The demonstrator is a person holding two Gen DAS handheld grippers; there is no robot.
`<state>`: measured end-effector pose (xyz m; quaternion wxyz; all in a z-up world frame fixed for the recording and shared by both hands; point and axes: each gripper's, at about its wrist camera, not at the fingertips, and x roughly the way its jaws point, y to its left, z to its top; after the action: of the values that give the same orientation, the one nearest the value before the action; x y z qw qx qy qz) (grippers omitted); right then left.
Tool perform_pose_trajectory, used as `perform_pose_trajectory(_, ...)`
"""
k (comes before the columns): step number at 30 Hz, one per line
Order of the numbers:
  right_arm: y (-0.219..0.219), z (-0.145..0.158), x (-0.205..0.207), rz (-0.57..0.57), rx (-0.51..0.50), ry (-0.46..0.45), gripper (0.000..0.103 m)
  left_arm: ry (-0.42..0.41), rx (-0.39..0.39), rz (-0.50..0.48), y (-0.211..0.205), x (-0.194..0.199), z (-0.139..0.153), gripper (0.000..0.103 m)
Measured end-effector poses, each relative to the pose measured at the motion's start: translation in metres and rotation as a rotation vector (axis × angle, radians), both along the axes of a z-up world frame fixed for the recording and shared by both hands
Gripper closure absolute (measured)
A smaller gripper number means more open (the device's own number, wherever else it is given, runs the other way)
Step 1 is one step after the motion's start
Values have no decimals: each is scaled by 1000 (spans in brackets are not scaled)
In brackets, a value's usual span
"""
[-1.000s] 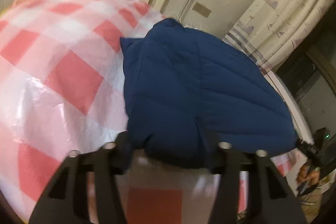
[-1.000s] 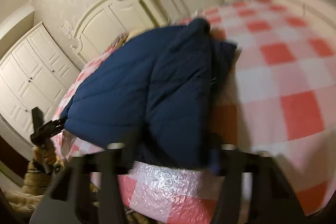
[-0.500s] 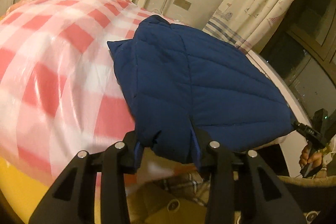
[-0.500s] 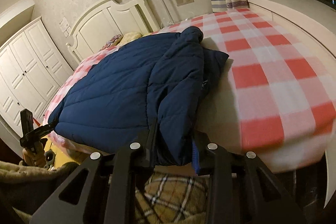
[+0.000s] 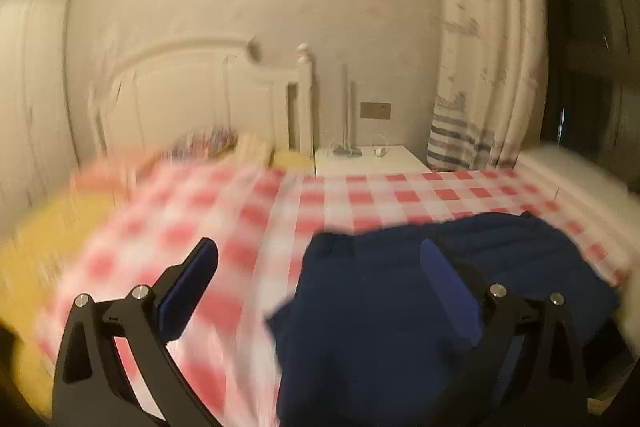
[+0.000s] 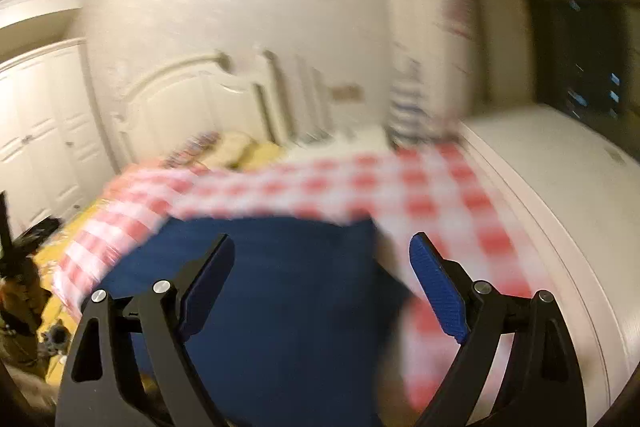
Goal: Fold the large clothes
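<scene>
1. While both sets of jaws were opening, the left gripper and right gripper stood wide with nothing pinched between the pads.
2. Below them, the navy quilted jacket lay on the red-checked bed cover, near its front edge.
3. Judged step: a fold just released.
4. Next, probably: find a fresh edge, though blur hid the jacket's outline.

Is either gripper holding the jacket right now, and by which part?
Neither. Left gripper and right gripper jaws are opening, empty; the navy jacket lies below on the bed.
</scene>
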<state>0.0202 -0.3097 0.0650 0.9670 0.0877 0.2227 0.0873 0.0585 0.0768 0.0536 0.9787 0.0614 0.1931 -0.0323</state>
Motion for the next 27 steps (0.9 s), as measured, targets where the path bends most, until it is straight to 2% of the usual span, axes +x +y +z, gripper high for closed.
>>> perform_pose_trajectory(2, 33, 13, 31, 23, -81, -10, 16, 14, 51, -31, -32, 26, 8, 3)
perform_pose_trajectory(5, 90, 5, 87, 50, -244, 82, 17, 213, 34, -65, -72, 95, -9, 3)
perform_pose_trajectory(6, 107, -5, 107, 73, -278, 125, 26, 254, 45, -62, -79, 111, -17, 3)
perform_pose_trajectory(7, 120, -17, 126, 101, -297, 169, 29, 308, 68, -45, -87, 133, -31, 3)
perform_pose_trajectory(9, 138, -40, 153, 138, -298, 254, 42, 398, 95, -35, -98, 162, -55, 9)
perform_pose_trajectory(12, 153, -65, 183, 163, -287, 339, 52, 508, 117, -47, -108, 191, -89, 17)
perform_pose_trajectory(17, 177, -100, 216, 171, -392, 414, 53, 547, 168, -6, -110, 222, -126, 17)
perform_pose_trajectory(18, 179, -114, 224, 166, -418, 439, 52, 560, 164, 3, -107, 232, -136, 15)
perform_pose_trajectory(20, 175, -138, 233, 185, -404, 479, 51, 593, 93, 5, -97, 246, -157, 8)
perform_pose_trajectory(22, 171, -141, 233, 176, -378, 459, 51, 586, 55, 16, -92, 248, -163, 6)
perform_pose_trajectory(25, 177, -143, 230, 174, -421, 440, 50, 563, 67, 15, -94, 245, -166, 4)
perform_pose_trajectory(27, 177, -144, 229, 172, -422, 431, 50, 559, 39, 17, -90, 245, -167, 2)
